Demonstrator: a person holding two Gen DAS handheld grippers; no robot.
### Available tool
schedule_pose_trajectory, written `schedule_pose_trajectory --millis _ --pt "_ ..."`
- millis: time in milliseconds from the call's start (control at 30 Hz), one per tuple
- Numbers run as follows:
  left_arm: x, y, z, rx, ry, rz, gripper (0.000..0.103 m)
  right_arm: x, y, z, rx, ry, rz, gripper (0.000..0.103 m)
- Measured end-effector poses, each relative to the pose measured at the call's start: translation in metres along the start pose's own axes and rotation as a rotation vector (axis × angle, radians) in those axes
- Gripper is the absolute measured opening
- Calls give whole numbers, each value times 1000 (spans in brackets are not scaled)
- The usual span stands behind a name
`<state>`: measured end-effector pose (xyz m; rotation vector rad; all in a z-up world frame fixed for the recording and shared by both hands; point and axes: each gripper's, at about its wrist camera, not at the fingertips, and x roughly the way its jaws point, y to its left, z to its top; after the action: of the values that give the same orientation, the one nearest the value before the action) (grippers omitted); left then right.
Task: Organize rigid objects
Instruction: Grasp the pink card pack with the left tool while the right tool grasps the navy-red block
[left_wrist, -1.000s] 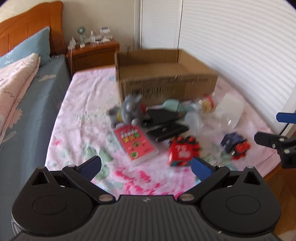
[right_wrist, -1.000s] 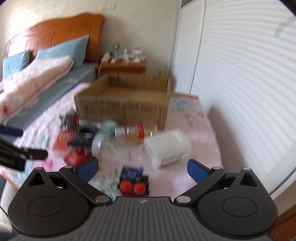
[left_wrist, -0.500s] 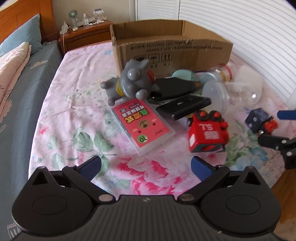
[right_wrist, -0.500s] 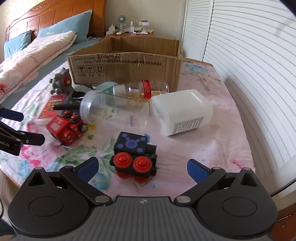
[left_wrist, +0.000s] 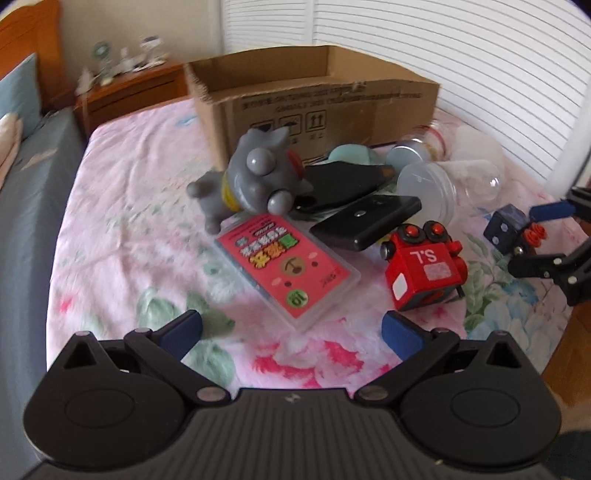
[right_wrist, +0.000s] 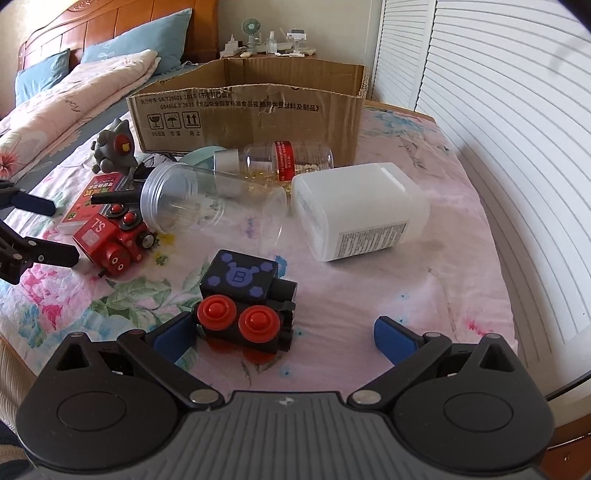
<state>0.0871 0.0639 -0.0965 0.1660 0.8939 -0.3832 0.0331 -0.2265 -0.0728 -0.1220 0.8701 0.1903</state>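
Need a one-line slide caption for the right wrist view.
Open right gripper closing in on the black toy train on a floral bedsheet, clutter and an open cardboard box behind.

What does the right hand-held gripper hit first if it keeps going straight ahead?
Probably the black block toy with two red buttons, already just inside the open right hand-held gripper, nearer its left finger. Depth is uncertain, but nothing shows before it.
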Motion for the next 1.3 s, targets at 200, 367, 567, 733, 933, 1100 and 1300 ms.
schedule_pose_trajectory --millis 200,367,567,733,933,1100,1300 --pt "16 15 20 81 -1 -60 103 1 0 1 1 3 0 103" --pt "27 22 33 146 2 -111 103 2 1 1 3 2 -2 103" --pt "33 24 38 212 -3 -166 102 2 0 1 11 -1 -7 103" --pt "25 18 29 264 17 -214 102 1 0 0 10 -3 -7 103" --pt "21 16 22 310 15 -240 102 0 0 0 9 -7 -5 103" --pt "31 18 29 280 -19 -228 98 0 0 -1 12 -9 -8 103" --pt "20 15 20 254 -35 -200 90 0 0 0 12 -8 -8 103"
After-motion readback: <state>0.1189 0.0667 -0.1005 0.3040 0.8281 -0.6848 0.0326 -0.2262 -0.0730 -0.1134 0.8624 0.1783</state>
